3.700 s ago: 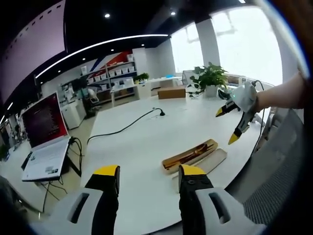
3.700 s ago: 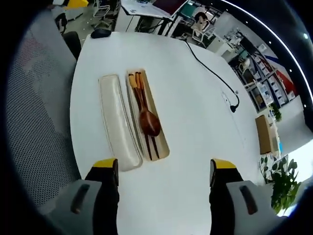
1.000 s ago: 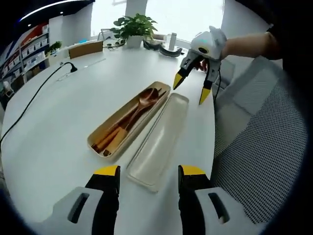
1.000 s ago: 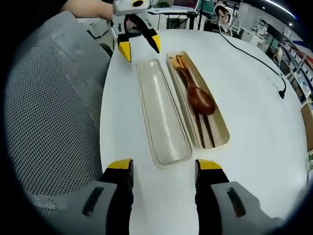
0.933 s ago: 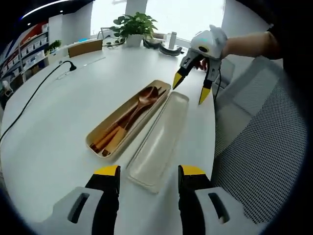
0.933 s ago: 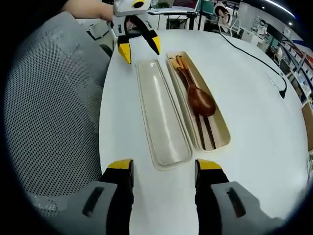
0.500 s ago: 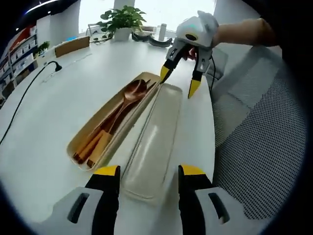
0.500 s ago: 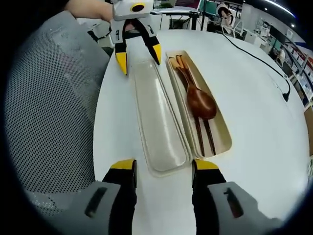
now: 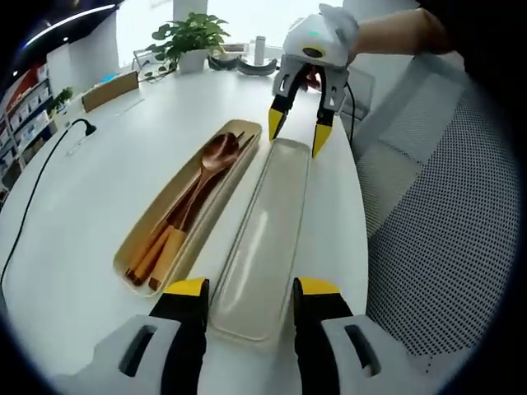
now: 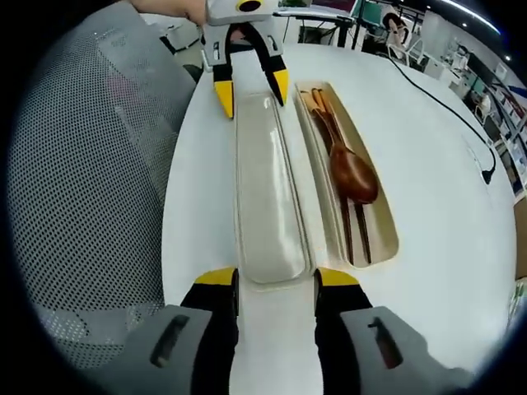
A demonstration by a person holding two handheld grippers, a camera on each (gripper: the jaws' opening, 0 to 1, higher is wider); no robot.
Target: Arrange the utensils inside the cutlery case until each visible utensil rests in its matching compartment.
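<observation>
A tan cutlery case lies open on the white table, holding a wooden spoon and wooden chopsticks. Its pale lid lies beside it, alongside. My left gripper is open, one jaw on each side of the lid's near end. My right gripper is open over the lid's far end. In the right gripper view the lid runs from my right gripper to the left gripper. The case, spoon and chopsticks lie to its right.
A grey mesh chair stands close against the table edge next to the lid. A black power cable crosses the table beyond the case. A potted plant and a cardboard box sit at the far end.
Both grippers have closed in on the lid from opposite ends. Their open jaws now straddle its two ends. The case, lid and utensils have not moved.
</observation>
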